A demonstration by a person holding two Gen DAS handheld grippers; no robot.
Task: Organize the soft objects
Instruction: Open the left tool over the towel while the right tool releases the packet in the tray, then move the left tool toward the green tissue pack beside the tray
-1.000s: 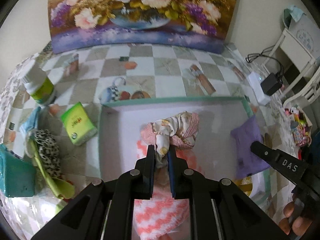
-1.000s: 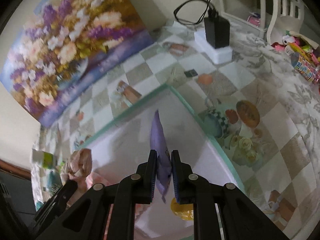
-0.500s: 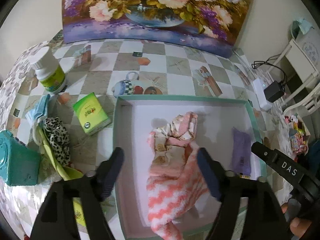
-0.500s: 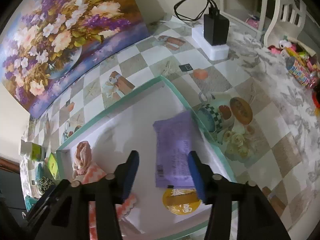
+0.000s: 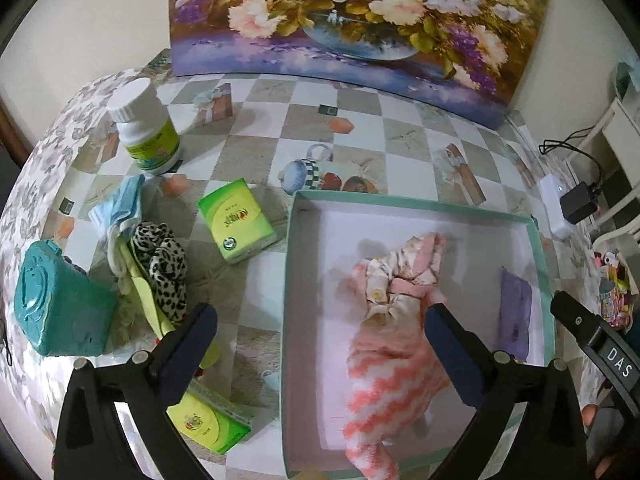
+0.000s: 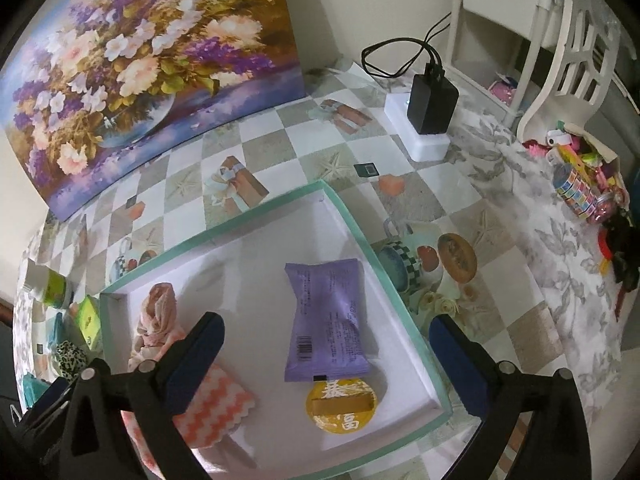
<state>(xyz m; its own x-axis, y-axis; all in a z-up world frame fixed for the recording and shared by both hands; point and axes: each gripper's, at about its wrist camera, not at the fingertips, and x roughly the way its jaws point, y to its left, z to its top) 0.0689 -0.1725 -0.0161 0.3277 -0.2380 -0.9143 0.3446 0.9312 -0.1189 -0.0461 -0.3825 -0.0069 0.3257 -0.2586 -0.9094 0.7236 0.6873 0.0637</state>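
Observation:
A shallow white box with a green rim (image 5: 408, 200) (image 6: 256, 212) holds a knotted pink floral cloth (image 5: 404, 276) (image 6: 156, 316), a pink zigzag towel (image 5: 392, 376) (image 6: 216, 404) and a purple soft pack (image 5: 514, 316) (image 6: 328, 316). My left gripper (image 5: 320, 340) is open and empty above the box's left wall. My right gripper (image 6: 328, 360) is open and empty above the purple pack. Left of the box lie a leopard-print scrunchie (image 5: 160, 260), a blue face mask (image 5: 120, 208) and two green tissue packs (image 5: 236, 220) (image 5: 208, 420).
A teal container (image 5: 60, 304) and a white bottle (image 5: 144, 128) stand at the left. A flower painting (image 5: 352, 16) leans at the back. A charger on a white power strip (image 6: 428, 116) and a white chair (image 6: 576, 40) are at the right. A yellow round sticker (image 6: 340, 404) lies in the box.
Both grippers opened and let go: the left released the floral cloth, the right released the purple pack, which now lies flat in the box. Both pulled back and up.

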